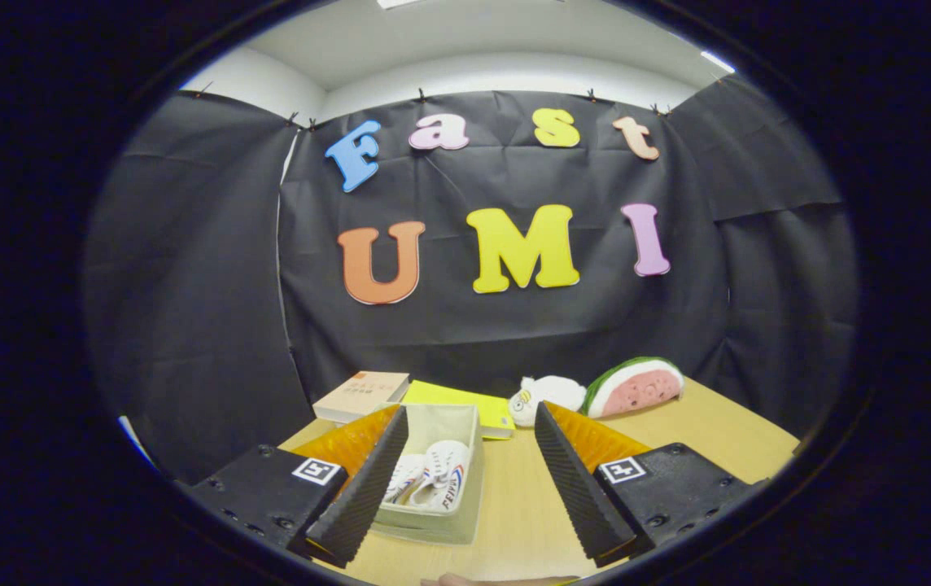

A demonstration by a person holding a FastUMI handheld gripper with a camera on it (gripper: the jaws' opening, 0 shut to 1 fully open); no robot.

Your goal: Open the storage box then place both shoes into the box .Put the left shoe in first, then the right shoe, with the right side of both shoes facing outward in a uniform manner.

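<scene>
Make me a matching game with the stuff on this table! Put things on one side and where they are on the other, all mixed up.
Things:
1. shoes
2. watermelon plush
3. book
4. gripper

Places or states:
A. open, holding nothing
B. beside the white plush toy
C. inside the storage box
D. behind the box, next to the yellow folder

Pairs: 1-C, 2-B, 3-D, 4-A

From my remote seat, the table [677,443] looks like pale, smooth wood laminate. The storage box [465,488] appears to be matt woven fabric, holding shoes [433,476] of white canvas-like cloth. The gripper [469,480] hangs open and its fingers [575,480] show ribbed, matt faces. Toward the back, the watermelon plush [636,387] looks soft and fuzzy, the book [361,395] matt paper.
</scene>
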